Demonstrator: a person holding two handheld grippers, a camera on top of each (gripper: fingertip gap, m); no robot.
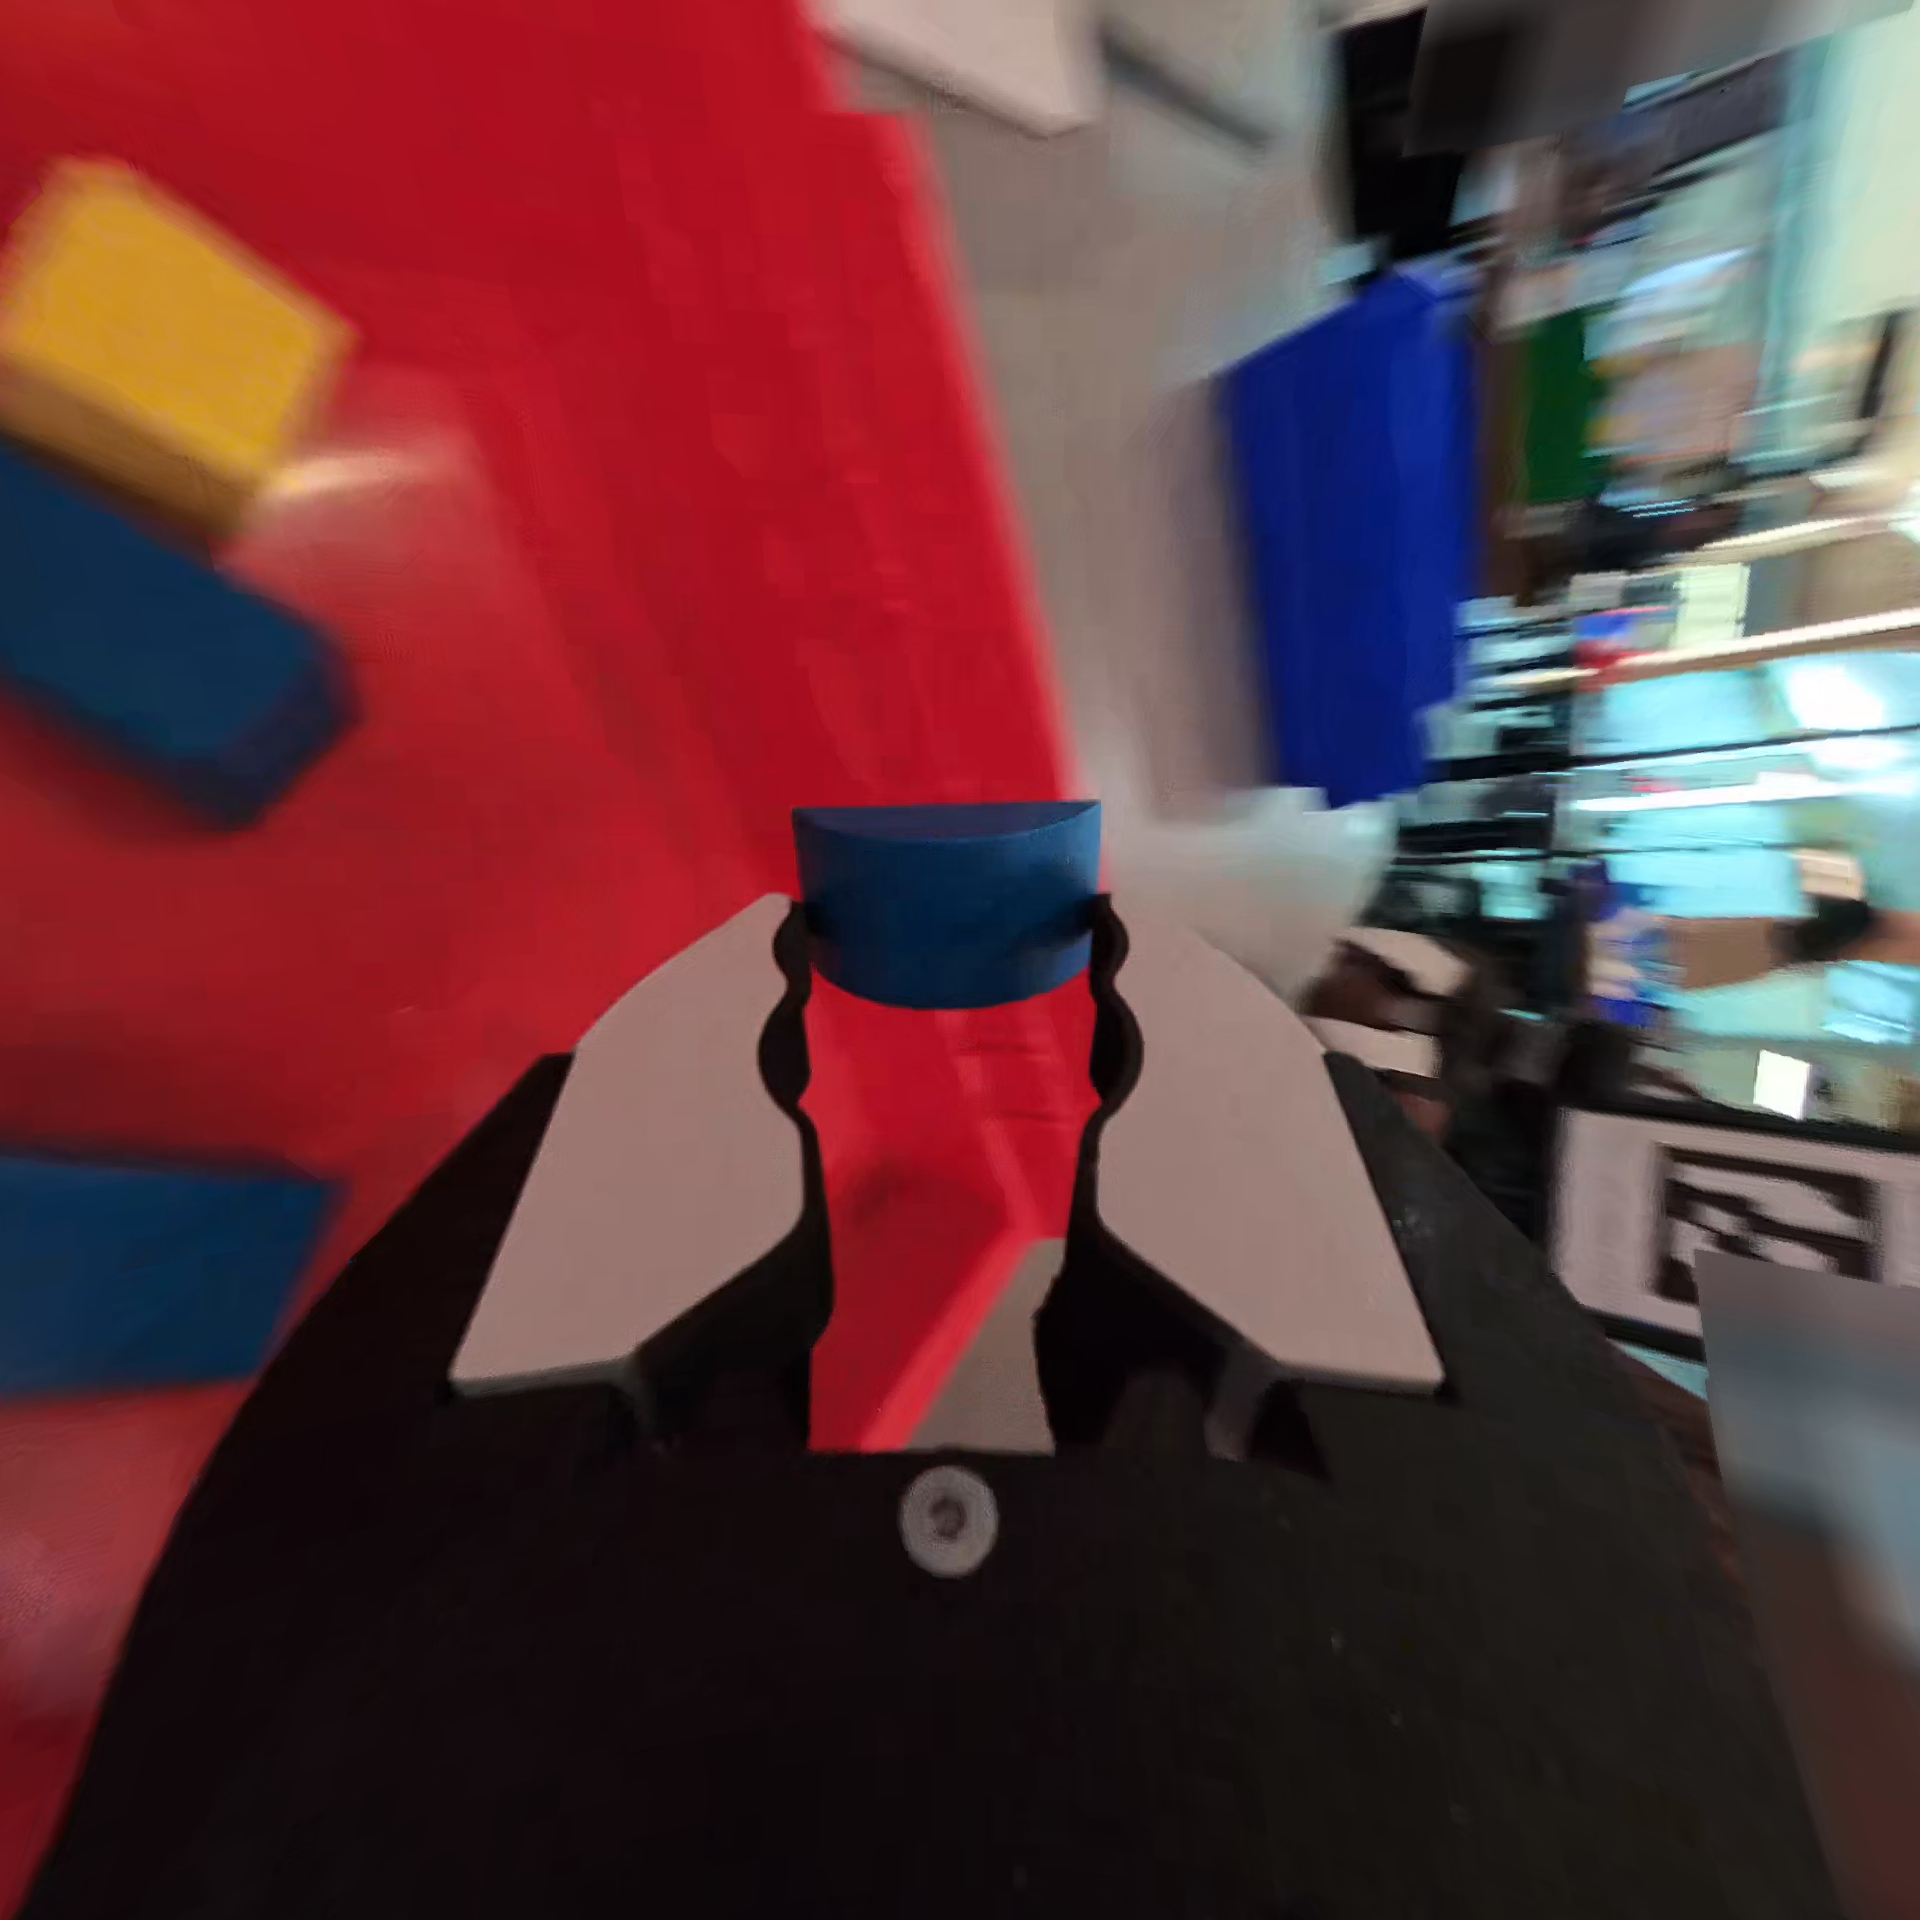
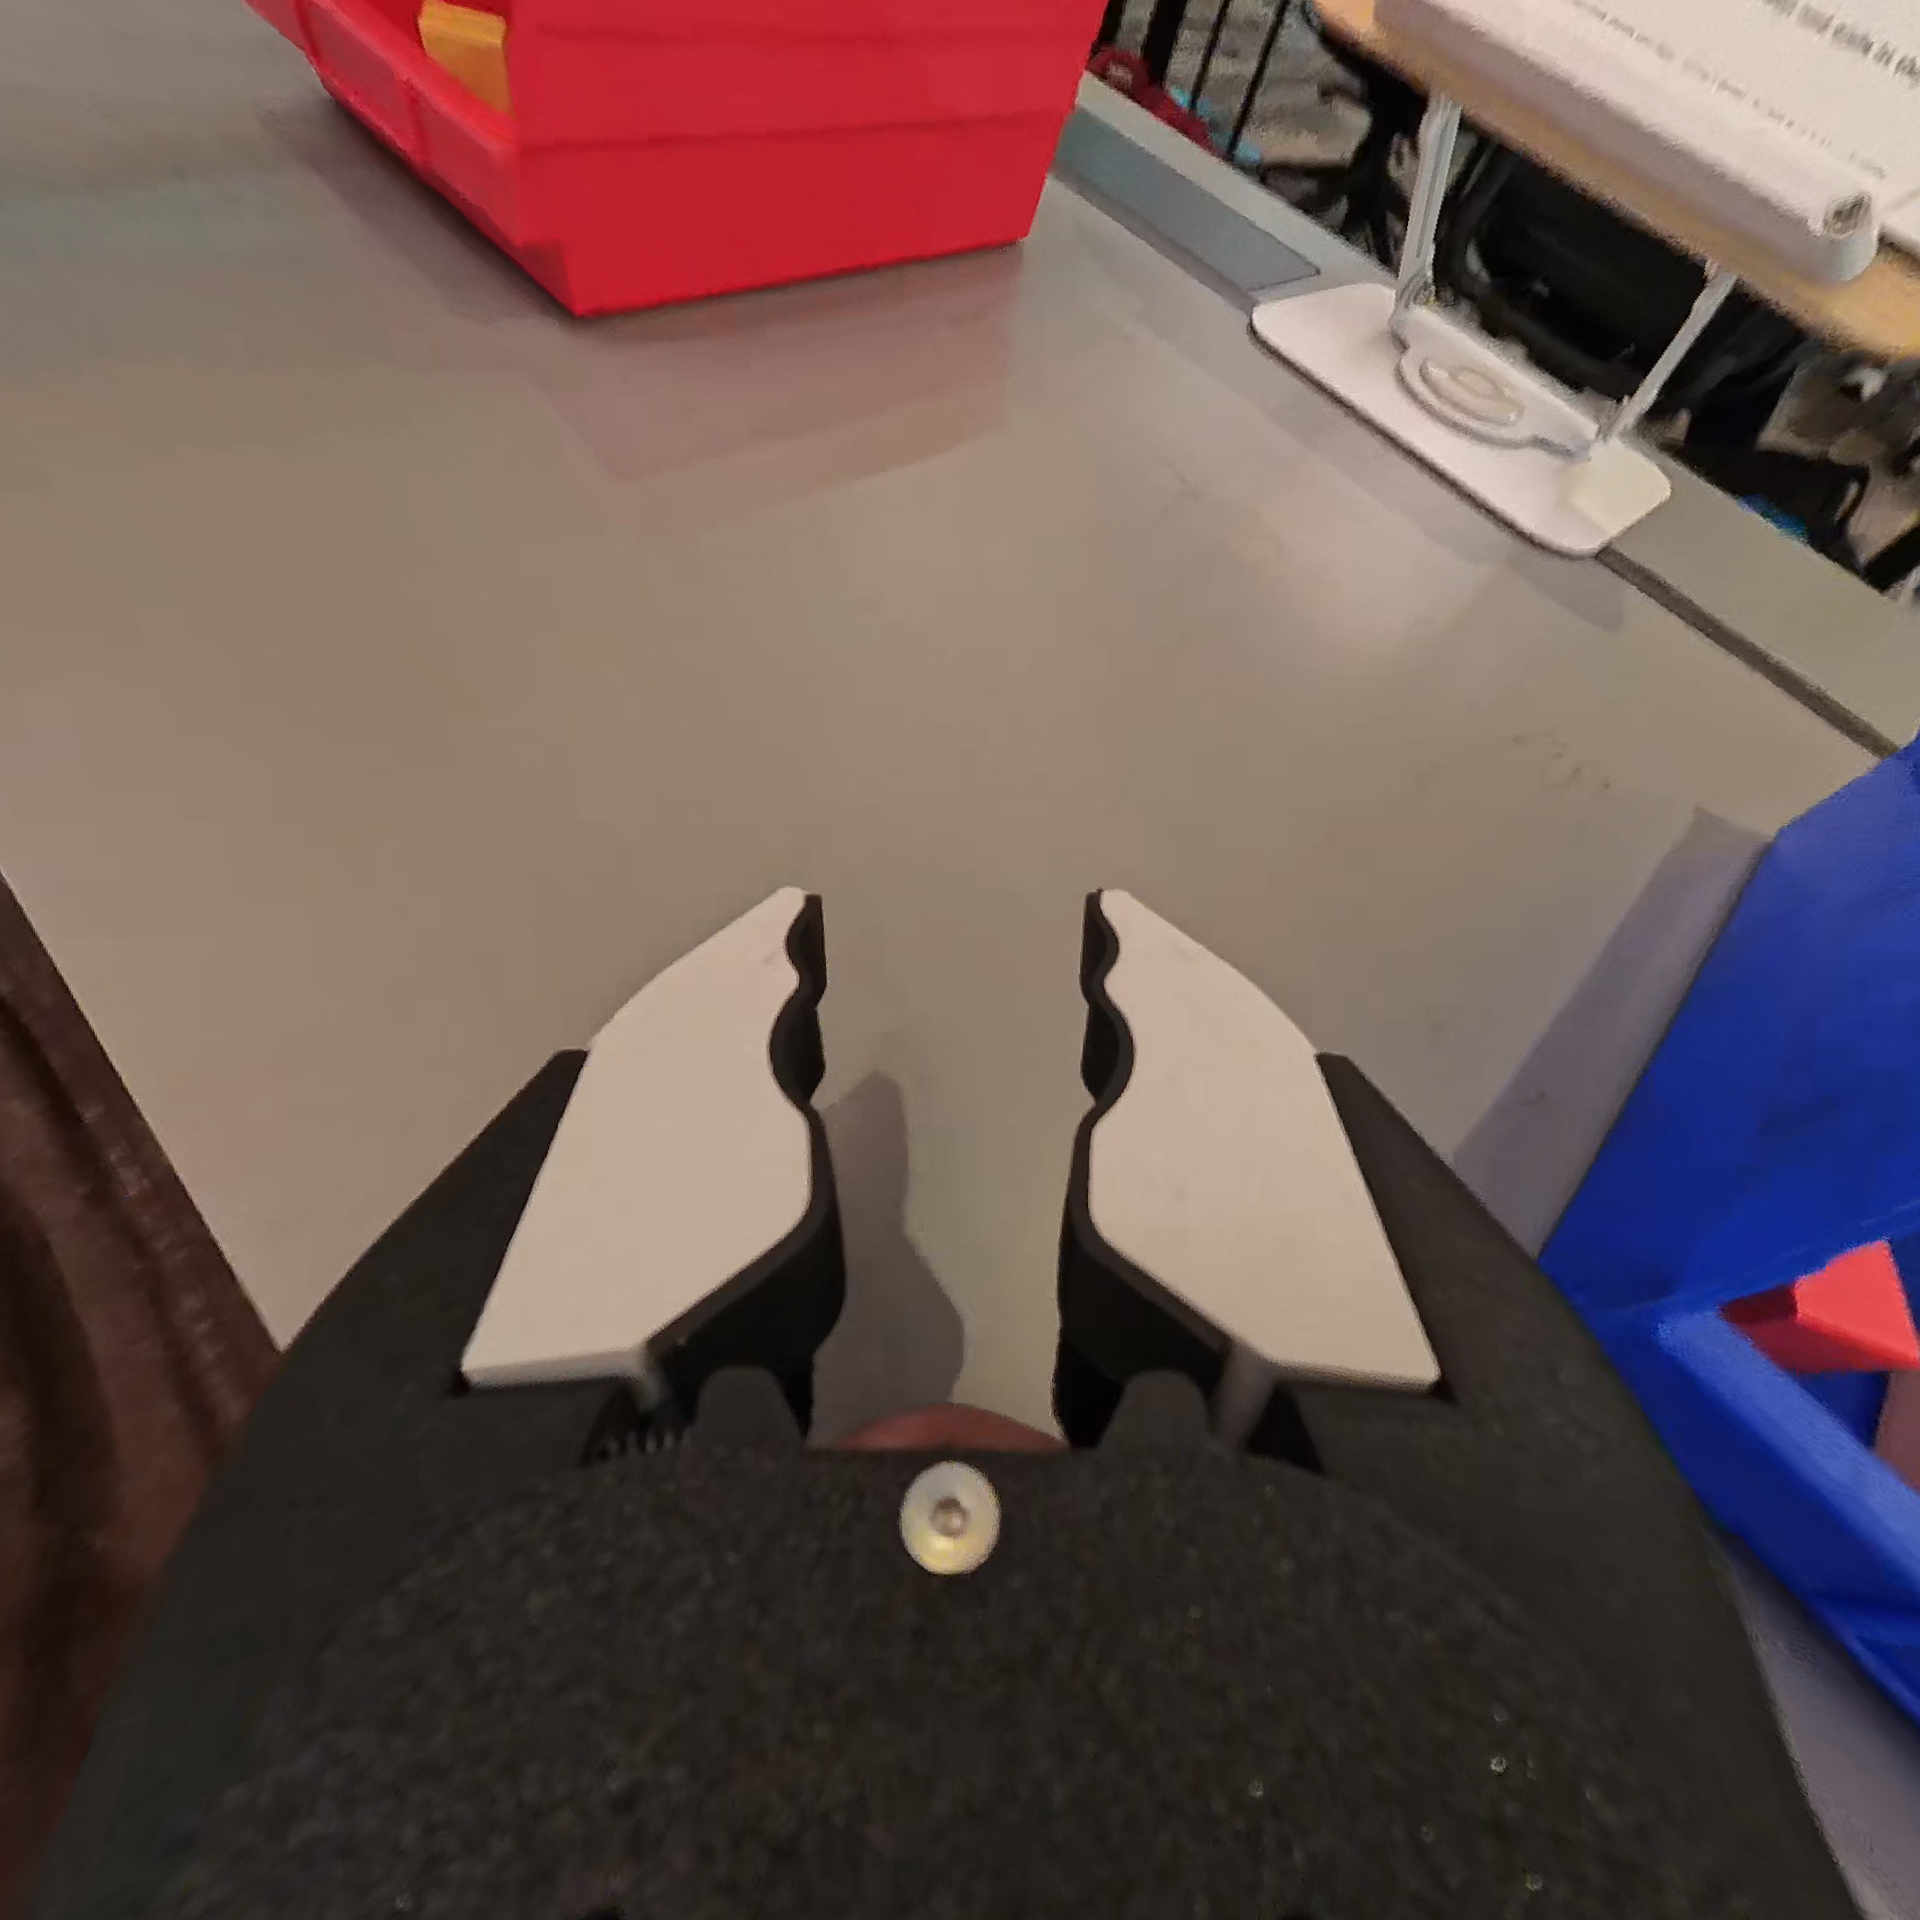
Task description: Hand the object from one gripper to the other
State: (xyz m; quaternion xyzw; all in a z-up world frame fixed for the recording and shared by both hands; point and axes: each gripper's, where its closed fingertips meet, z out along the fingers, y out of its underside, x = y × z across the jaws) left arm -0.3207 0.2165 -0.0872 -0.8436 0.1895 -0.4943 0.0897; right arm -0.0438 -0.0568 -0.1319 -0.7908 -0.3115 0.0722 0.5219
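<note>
In the left wrist view my left gripper (image 1: 948, 914) is shut on a blue half-round block (image 1: 945, 904), held by its two ends at the fingertips, over the red bin (image 1: 623, 416). The view is blurred by motion. In the right wrist view my right gripper (image 2: 951, 909) is open and empty, held low over the grey table (image 2: 727, 623). The left gripper does not show in the right wrist view.
The red bin holds a yellow block (image 1: 156, 332) and two blue blocks (image 1: 156, 644), (image 1: 145, 1268). The red bin (image 2: 748, 135) stands at the table's far side in the right wrist view. A blue bin (image 2: 1766, 1195) with a red block (image 2: 1849, 1314) is at the right. A white stand (image 2: 1455, 416) is at the far right.
</note>
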